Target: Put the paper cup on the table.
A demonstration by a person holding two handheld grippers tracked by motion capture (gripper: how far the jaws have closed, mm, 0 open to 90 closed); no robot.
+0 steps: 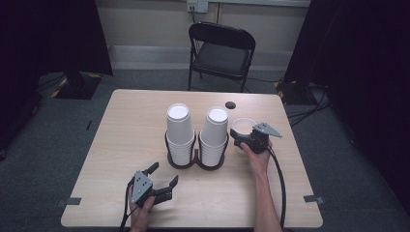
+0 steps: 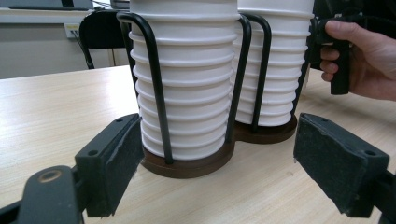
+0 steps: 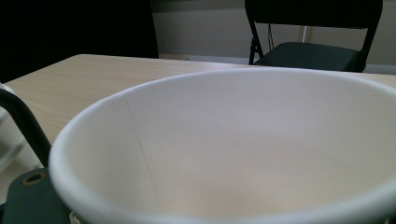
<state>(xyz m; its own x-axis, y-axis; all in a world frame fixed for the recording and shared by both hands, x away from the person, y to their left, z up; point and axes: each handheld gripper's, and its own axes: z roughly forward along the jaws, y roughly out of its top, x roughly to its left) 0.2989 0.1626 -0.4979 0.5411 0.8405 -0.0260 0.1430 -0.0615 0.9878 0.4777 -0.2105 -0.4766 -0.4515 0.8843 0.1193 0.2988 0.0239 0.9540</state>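
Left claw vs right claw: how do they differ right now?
The left claw is open and holds nothing, while the right claw is at a single white cup standing mouth up. The left claw sits near the table's front edge, before the cup holder; the right claw is beside the holder. Each is hand-held.

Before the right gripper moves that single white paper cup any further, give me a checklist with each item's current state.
1. Right gripper shut on the single white paper cup: ok in the high view; jaws hidden in its own view.
2. Cup upright, mouth open upward: ok.
3. Cup empty: ok, bare white inside.
4. Two stacks of upside-down white paper cups seated in the black wire holder on its brown base: ok.
5. Left gripper open, apart from the holder: ok.
6. Cup lifted off the light wooden table: cannot tell.
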